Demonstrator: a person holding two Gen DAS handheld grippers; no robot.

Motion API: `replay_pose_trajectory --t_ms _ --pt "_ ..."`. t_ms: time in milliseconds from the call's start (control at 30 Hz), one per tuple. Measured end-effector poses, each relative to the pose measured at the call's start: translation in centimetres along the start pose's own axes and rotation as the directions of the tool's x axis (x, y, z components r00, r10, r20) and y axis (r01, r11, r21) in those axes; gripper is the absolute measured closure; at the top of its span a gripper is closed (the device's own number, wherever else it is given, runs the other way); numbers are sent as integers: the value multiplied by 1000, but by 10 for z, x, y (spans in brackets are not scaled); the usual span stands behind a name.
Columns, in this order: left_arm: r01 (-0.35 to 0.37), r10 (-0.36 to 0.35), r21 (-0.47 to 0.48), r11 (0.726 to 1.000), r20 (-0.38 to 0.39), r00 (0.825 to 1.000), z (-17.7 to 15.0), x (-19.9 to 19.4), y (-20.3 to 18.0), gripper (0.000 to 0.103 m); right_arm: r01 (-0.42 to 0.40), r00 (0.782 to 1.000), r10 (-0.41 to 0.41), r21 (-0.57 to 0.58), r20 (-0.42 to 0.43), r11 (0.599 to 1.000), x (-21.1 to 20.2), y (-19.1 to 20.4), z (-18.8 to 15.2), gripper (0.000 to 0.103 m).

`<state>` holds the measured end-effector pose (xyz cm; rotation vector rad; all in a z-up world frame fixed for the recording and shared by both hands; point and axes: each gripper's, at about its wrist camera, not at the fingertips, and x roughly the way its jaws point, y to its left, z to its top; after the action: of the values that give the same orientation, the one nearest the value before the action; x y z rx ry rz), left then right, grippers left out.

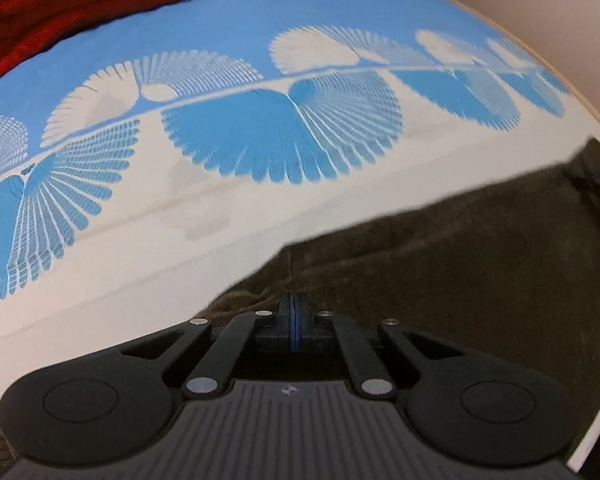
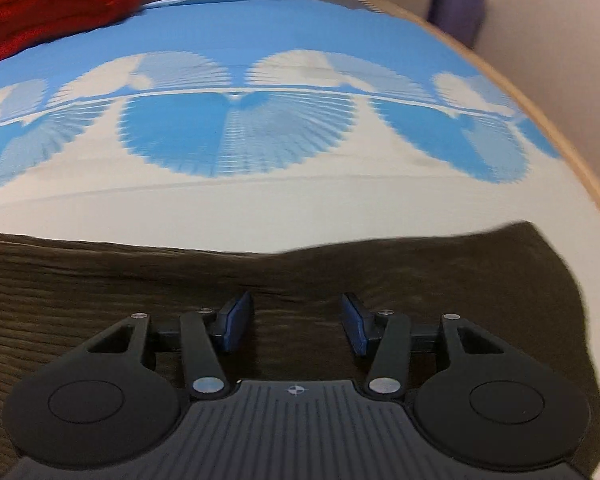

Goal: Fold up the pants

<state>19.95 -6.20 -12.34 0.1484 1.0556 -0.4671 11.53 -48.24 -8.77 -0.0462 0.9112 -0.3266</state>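
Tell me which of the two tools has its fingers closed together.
The left tool: its blue pads meet above the brown corduroy pants. The right tool has a wide gap between its pads.

No legible text — anywhere.

place: home, likely a bedroom; evidence: blue-and-white patterned bedspread [image 2: 260, 40]; folded red garment [image 1: 72, 4]; pale walls [image 2: 560, 20]

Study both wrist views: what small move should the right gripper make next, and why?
Probably lower and close the right gripper on the brown pants: its jaws stand open just above the cloth, gripping nothing, while the left gripper is already shut at the pants' edge.
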Motion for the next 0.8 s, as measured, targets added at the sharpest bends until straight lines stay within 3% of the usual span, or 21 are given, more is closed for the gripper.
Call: replay_pose_trajectory --t_ms 200,233,300,400,467,567,633,667,700,733,767,800 --pt "-67 64 105 992 30 997 -2 5 -15 101 150 989 -147 152 -31 977 -2 -81 -20 53" --pt "-65 63 106 992 30 998 -1 5 -14 101 166 986 -161 180 -41 970 -4 -96 -25 61" --pt "-53 52 71 996 19 998 1 4 -12 101 159 987 -150 247 -53 956 -10 -126 -36 103" --pt "-71 70 43 997 13 997 8 -11 -22 98 184 983 -180 318 -43 930 -28 -151 -46 103" --pt "-12 8 60 998 66 998 8 -31 -39 95 185 979 -202 345 12 920 -47 -158 -51 103" --pt "58 -67 93 994 90 994 2 -40 -63 93 189 974 -224 391 44 901 -71 -167 -59 59" --pt "77 -80 99 992 31 996 -7 -24 -73 93 117 989 -147 444 33 888 -76 -178 -69 57" --pt "75 -71 105 992 -46 996 -14 -7 -76 91 91 995 -104 462 3 882 -74 -183 -75 56" --pt "58 -45 112 992 -121 992 -21 7 -79 90 105 994 -88 468 -57 877 -68 -187 -82 56" --pt "37 -27 119 992 -82 996 -24 3 -83 90 162 984 -111 458 -137 874 -62 -190 -90 56" --pt "-3 16 142 990 -92 996 -21 -3 -92 89 234 967 -158 439 -202 867 -58 -193 -96 56" --pt "-25 39 160 987 -90 995 -20 -12 -100 89 263 958 -176 458 -225 849 -60 -199 -103 44"
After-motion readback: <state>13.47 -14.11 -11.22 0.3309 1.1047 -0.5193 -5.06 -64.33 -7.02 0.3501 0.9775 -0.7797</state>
